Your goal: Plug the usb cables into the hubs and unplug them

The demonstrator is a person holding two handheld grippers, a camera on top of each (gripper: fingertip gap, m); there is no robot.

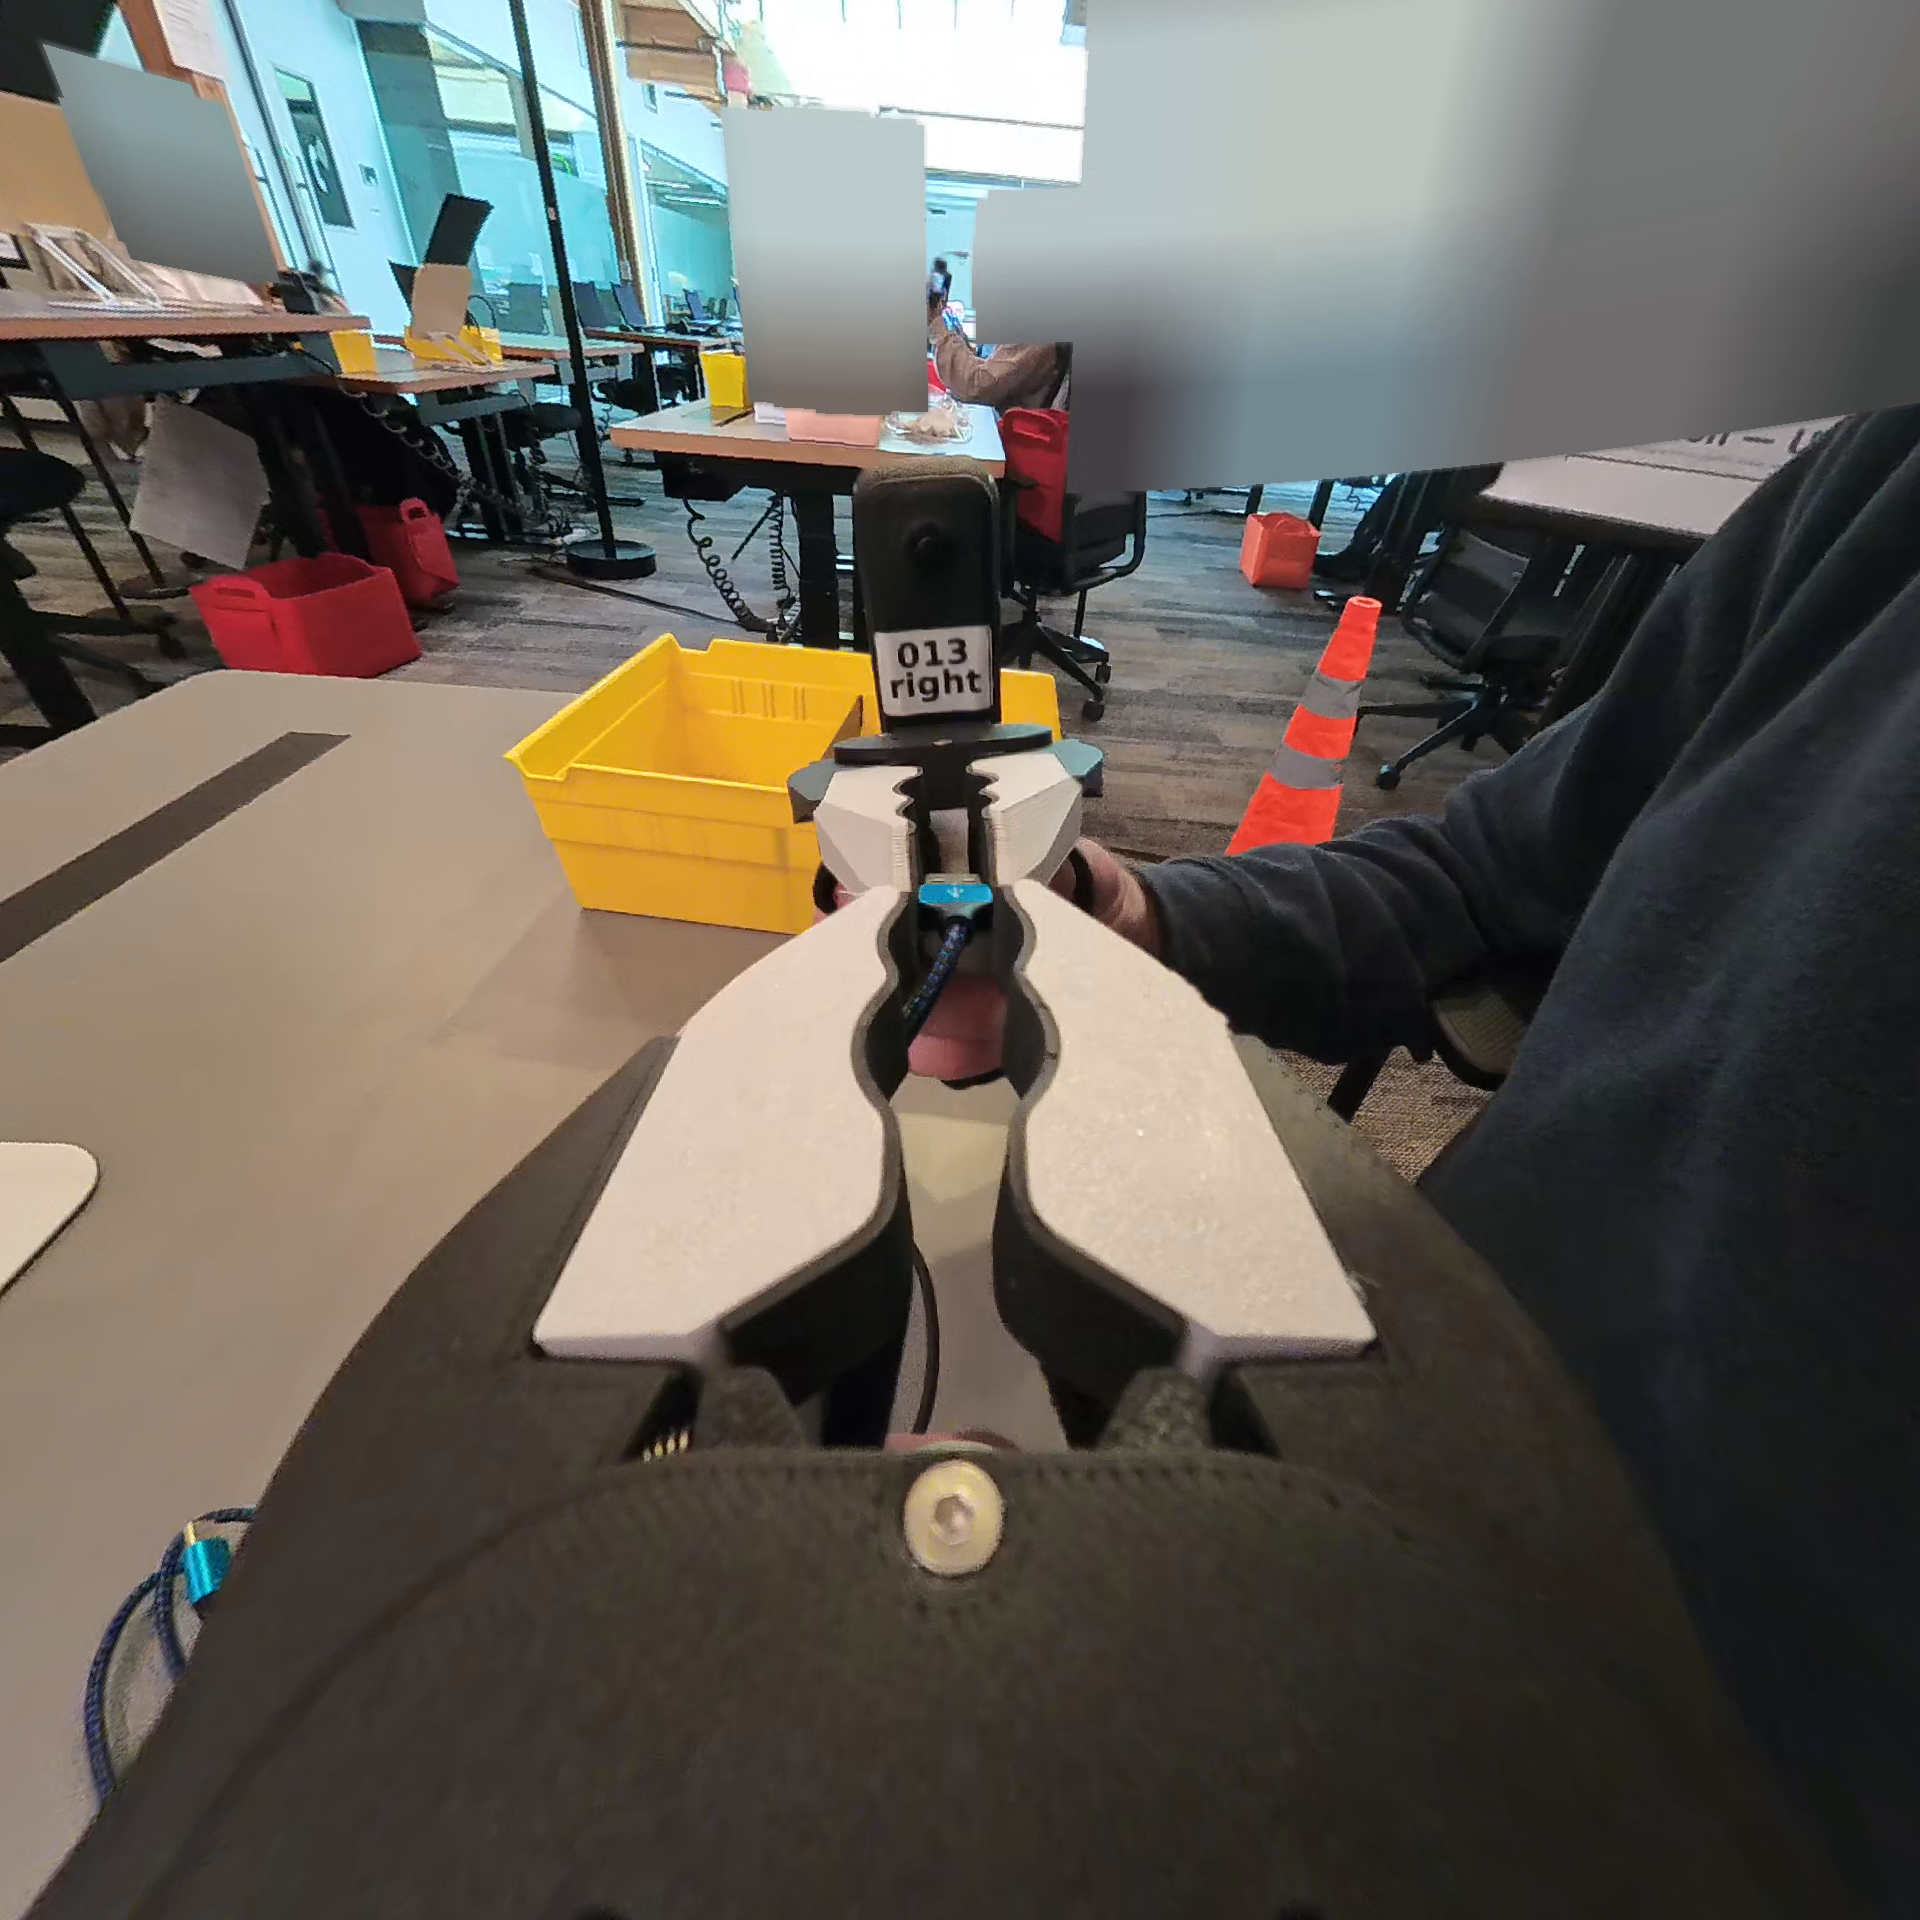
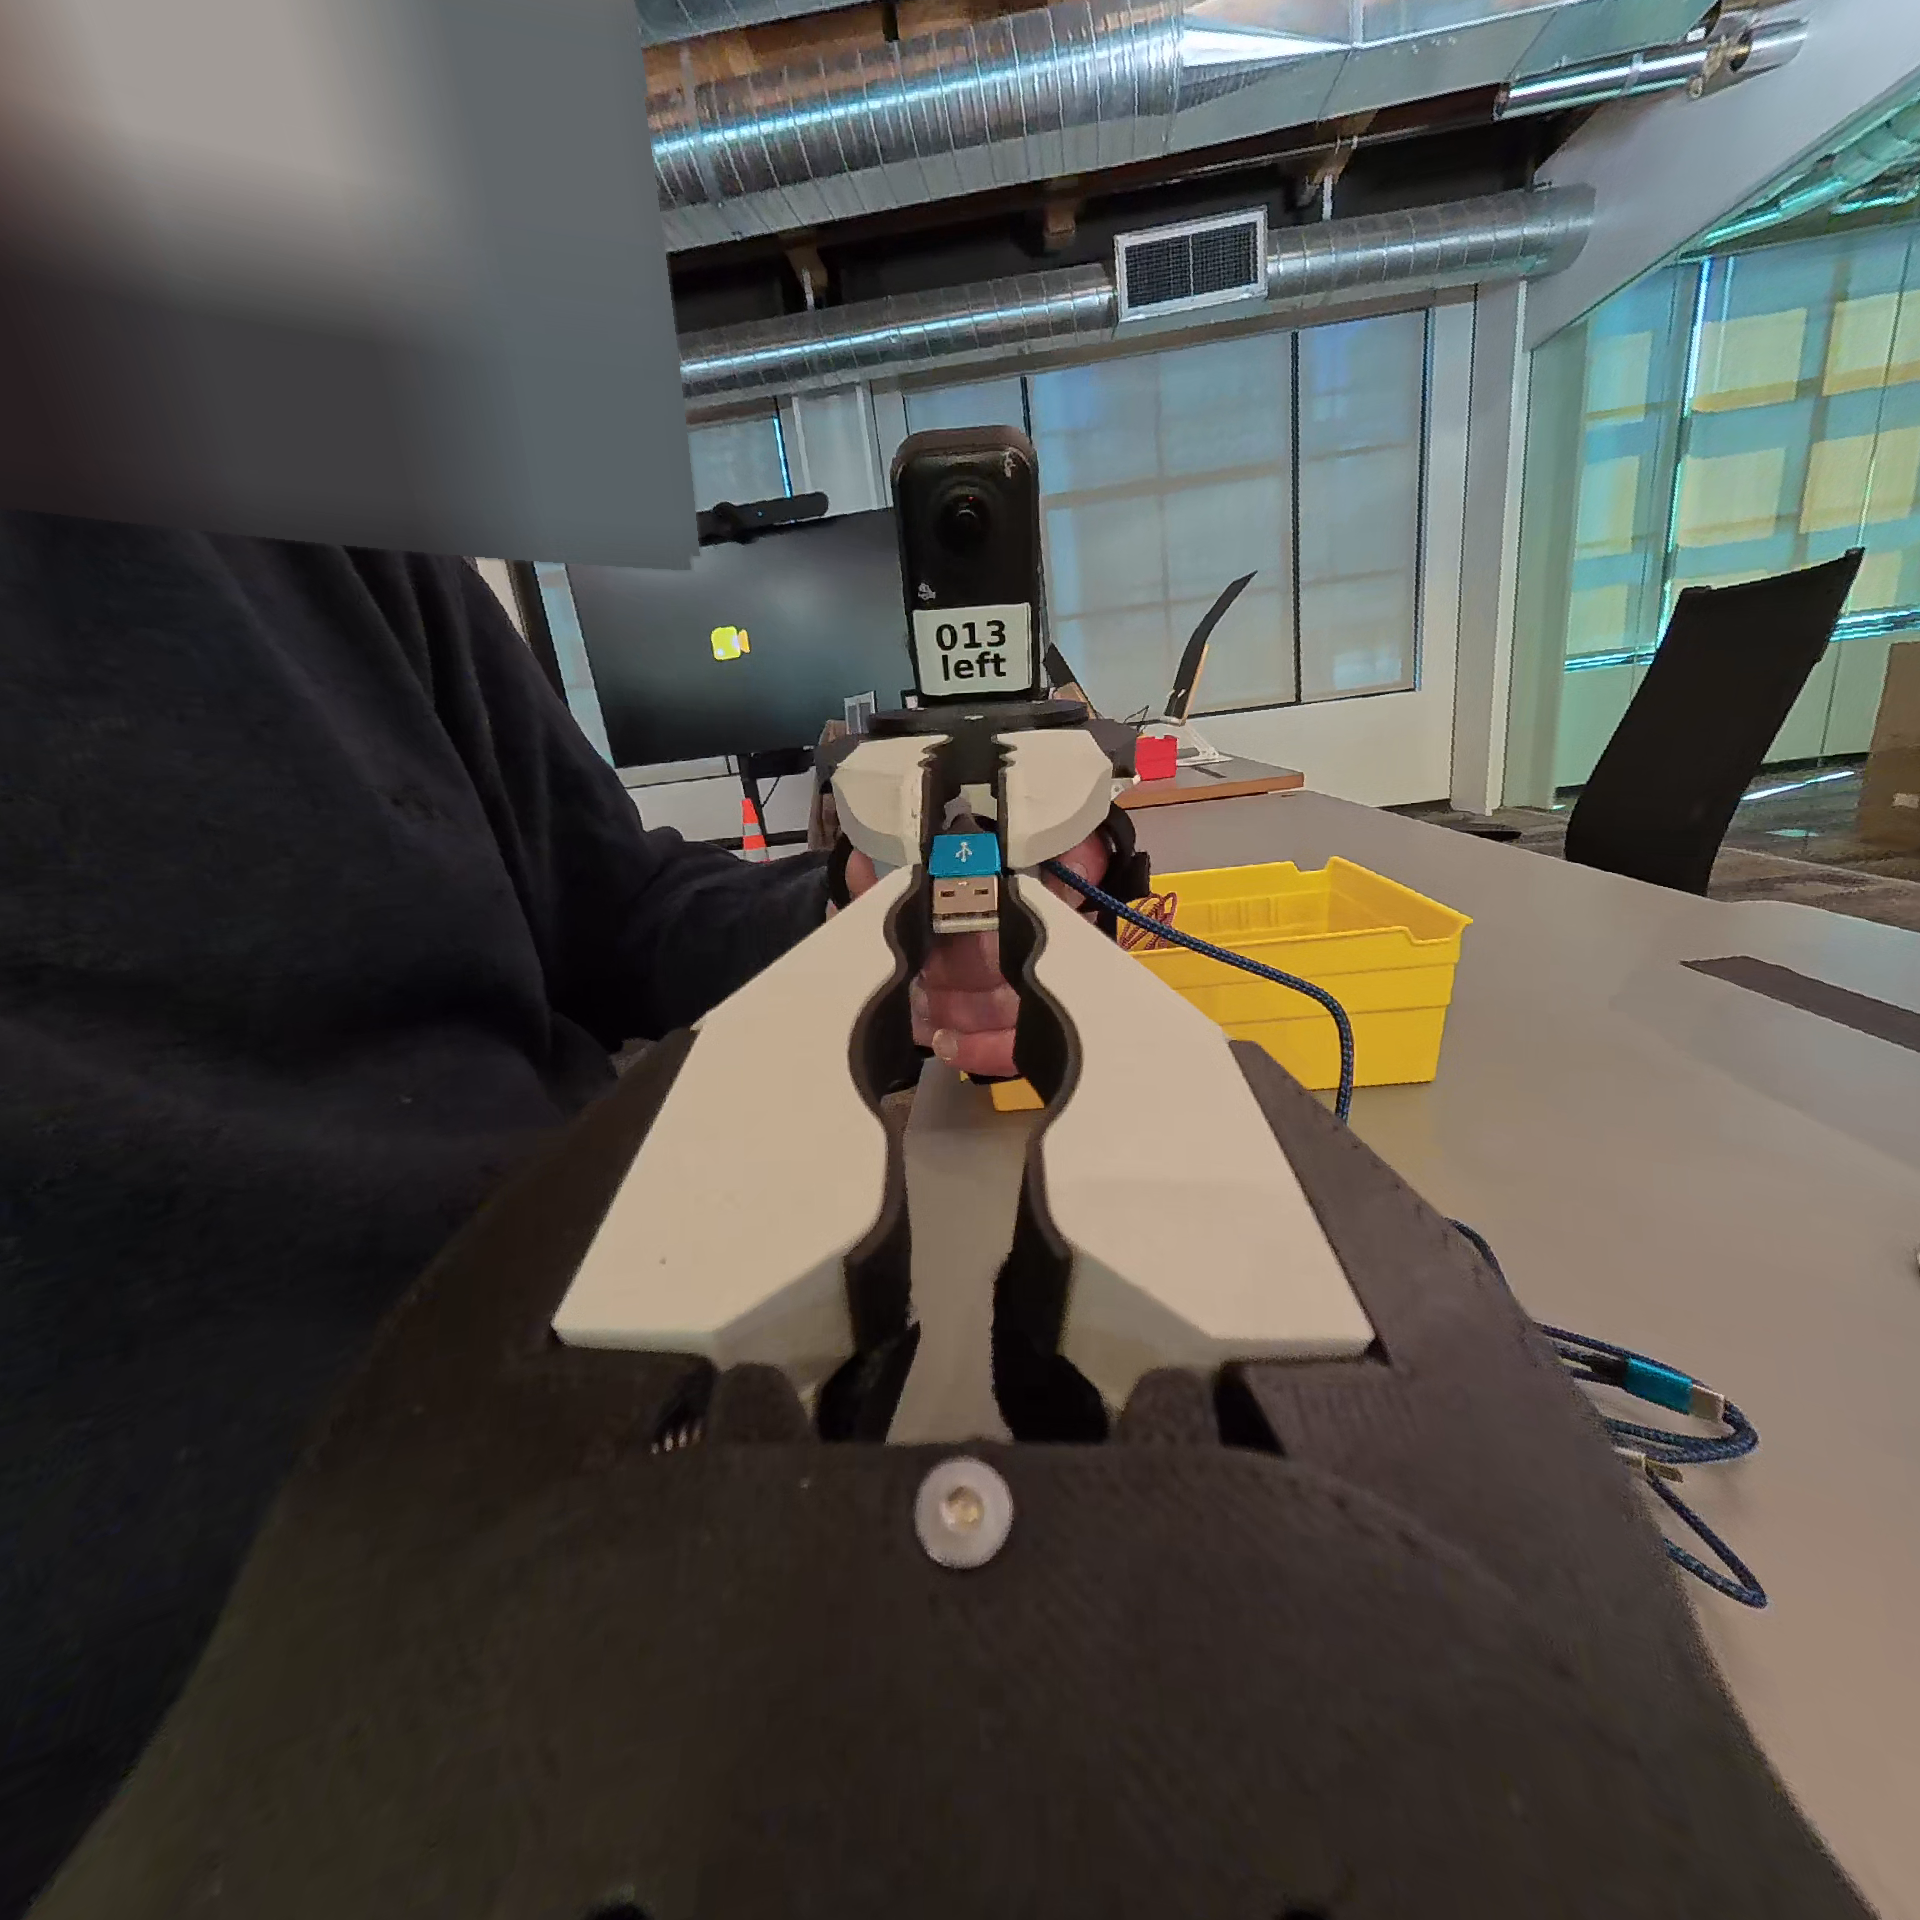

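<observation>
Two grippers: tip to tip above the table [image 1: 260, 987].
Left gripper [image 1: 954, 912]: clamped on the blue USB plug [image 1: 953, 894].
Right gripper [image 2: 961, 920]: nearly closed round its metal end; we can't tell if it grips.

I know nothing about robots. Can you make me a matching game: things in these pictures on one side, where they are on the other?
1 USB plug
2 yellow bin
3 traffic cone
4 second plug

A on the floor
B clamped in the left gripper
C lying loose on the table
D standing on the table

Pairs: 1-B, 2-D, 3-A, 4-C
</observation>
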